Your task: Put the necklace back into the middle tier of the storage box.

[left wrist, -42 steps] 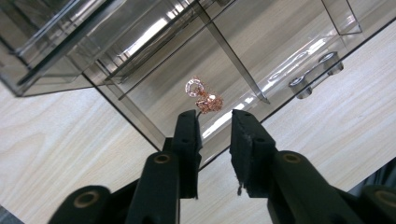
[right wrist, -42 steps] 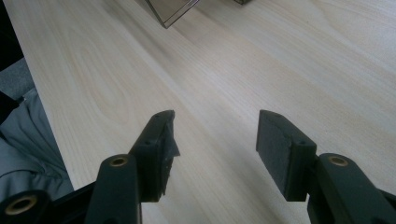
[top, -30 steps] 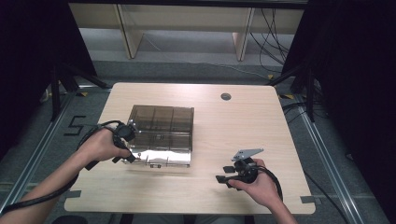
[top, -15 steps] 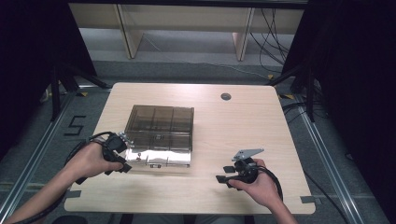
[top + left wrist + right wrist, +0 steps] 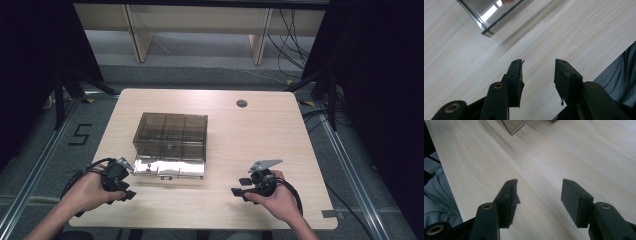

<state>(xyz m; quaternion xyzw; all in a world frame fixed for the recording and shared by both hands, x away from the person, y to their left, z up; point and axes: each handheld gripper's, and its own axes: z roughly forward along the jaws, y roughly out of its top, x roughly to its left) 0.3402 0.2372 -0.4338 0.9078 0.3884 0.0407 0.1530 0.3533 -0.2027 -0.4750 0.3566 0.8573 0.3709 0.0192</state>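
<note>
Pulled back now, left gripper (image 5: 120,181) sits near table (image 5: 280,145) front edge, just beside smoky compartment box (image 5: 170,142), jaws spread, nothing btwn. Right gripper (image 5: 245,186) low, also spread. Box contents unclear.

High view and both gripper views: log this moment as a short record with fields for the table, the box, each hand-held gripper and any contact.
table: light wood table with a small round dark fitting near its far edge
box: smoky transparent compartment box, left of centre, lid shut
left hand-held gripper: jaws open, nothing between them, near the box's front left corner
right hand-held gripper: jaws open, empty, over bare wood right of the box
contact: neither gripper touches the box
</note>
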